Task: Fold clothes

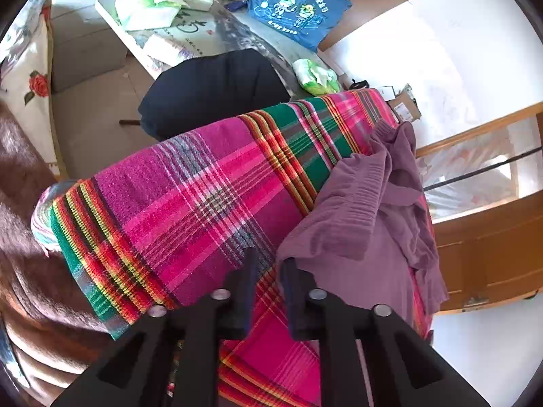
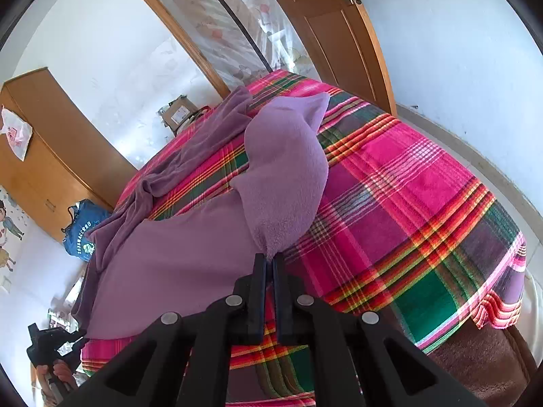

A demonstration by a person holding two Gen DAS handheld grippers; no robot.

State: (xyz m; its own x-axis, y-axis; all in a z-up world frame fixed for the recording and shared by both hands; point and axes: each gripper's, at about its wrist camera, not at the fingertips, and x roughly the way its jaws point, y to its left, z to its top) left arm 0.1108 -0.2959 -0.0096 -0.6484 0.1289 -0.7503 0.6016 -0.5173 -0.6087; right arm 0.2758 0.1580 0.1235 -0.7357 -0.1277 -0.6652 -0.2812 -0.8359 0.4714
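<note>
A purple fleece garment point(image 1: 366, 210) lies crumpled on a bed covered by a pink, green and red plaid sheet point(image 1: 190, 203). My left gripper point(image 1: 269, 264) hovers at the garment's near corner, jaws a little apart; only plaid sheet shows between them, and the purple corner lies just past the right finger. In the right wrist view, my right gripper point(image 2: 269, 261) is shut on a fold of the purple garment point(image 2: 169, 264), and the pinched part stands up as a hump above the plaid sheet point(image 2: 407, 203). The left gripper point(image 2: 51, 342), with a hand on it, shows at the lower left.
A dark navy bundle point(image 1: 213, 91) lies beyond the bed. Behind it a table point(image 1: 112, 10) holds tissue packs, and a blue printed bag point(image 1: 298, 10) is nearby. A brown blanket point(image 2: 475, 356) hangs below the sheet. A cardboard box point(image 2: 180, 112), a wardrobe point(image 2: 44, 135) and a wooden door point(image 2: 339, 34) line the walls.
</note>
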